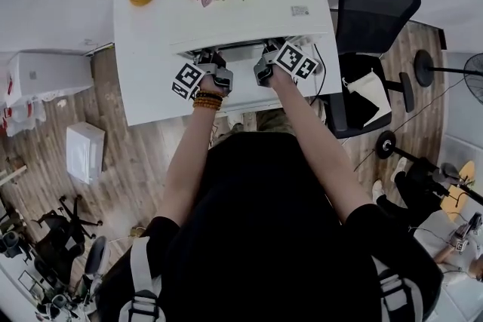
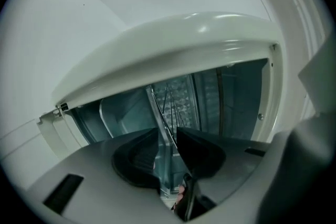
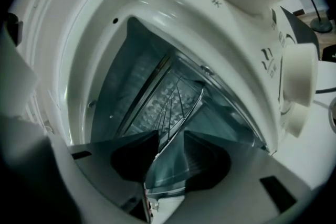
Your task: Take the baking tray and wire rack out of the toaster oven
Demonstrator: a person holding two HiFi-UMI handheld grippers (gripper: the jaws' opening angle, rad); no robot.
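White enamelled toaster oven (image 1: pixel 245 47) at the near edge of the white rectangular table (image 1: pixel 151 26). In the head view we see only the two grippers at its mouth. In the left gripper view, the left gripper (image 2: pixel 168 136) has its jaws spread. The front edge of the thin silver wire rack (image 2: pixel 169 99) passes through the gap, and the rack lies inside the grey cavity. In the right gripper view, the right gripper (image 3: pixel 170 141) is likewise spread about that edge. This view alone shows the two cream control knobs (image 3: pixel 299 81). We cannot tell the baking tray from the lining.
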